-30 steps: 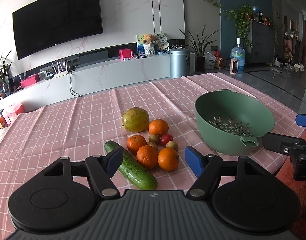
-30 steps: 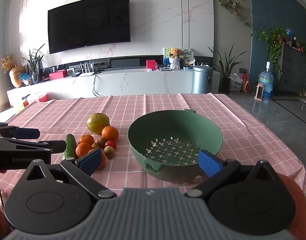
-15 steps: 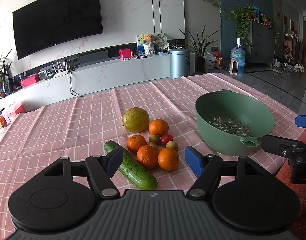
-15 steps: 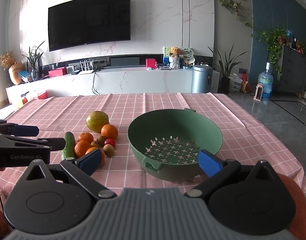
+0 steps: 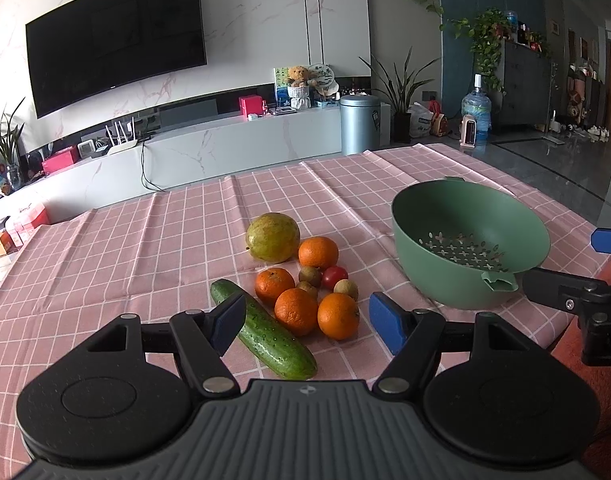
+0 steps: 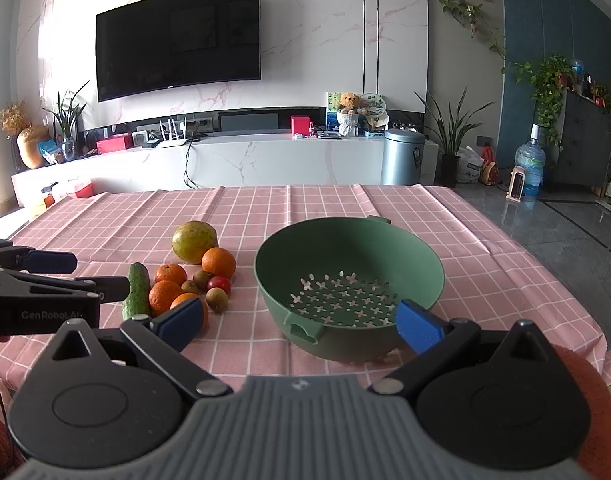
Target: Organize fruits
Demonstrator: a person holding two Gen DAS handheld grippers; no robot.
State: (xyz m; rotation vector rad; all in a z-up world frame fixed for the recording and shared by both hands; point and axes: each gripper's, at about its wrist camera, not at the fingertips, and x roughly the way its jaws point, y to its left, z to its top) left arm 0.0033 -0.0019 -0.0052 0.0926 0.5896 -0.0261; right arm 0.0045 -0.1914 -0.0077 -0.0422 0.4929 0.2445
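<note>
While the left wrist view looks down across a pink checked tablecloth (image 5: 145, 248), the left gripper (image 5: 305, 322) fills the lower half of the frame with its blue pads (image 5: 227, 318) spread wide and nothing between them. Just above the gap lies the fruit cluster at frame centre: a cucumber (image 5: 265, 332) running diagonally from the left pad toward lower centre, four oranges (image 5: 337, 316) around it, a red tomato (image 5: 334, 277) and three small brownish fruits (image 5: 309, 276) among them, and a large yellow-green fruit (image 5: 272, 237) at the top of the group. To the right of centre stands the green colander (image 5: 425, 248) — empty, its perforated floor showing. At the right edge the right gripper (image 5: 577, 272) enters, one black finger just beside the colander's near handle; from here it cannot be told how its jaws stand.

Seen from the right wrist, the right gripper (image 6: 301, 320) occupies the bottom of the frame, its blue pads (image 6: 417, 326) set well apart and gripping nothing. The colander (image 6: 425, 264) sits at centre, just above the gap between the pads. The fruit cluster lies left of centre — cucumber (image 6: 136, 292) upright in the frame, oranges (image 6: 218, 263) beside it, the large yellow-green fruit (image 6: 193, 236) above. The left gripper (image 6: 69, 276) reaches in from the left edge, fingers apart, its lower tip near the cucumber.
</note>
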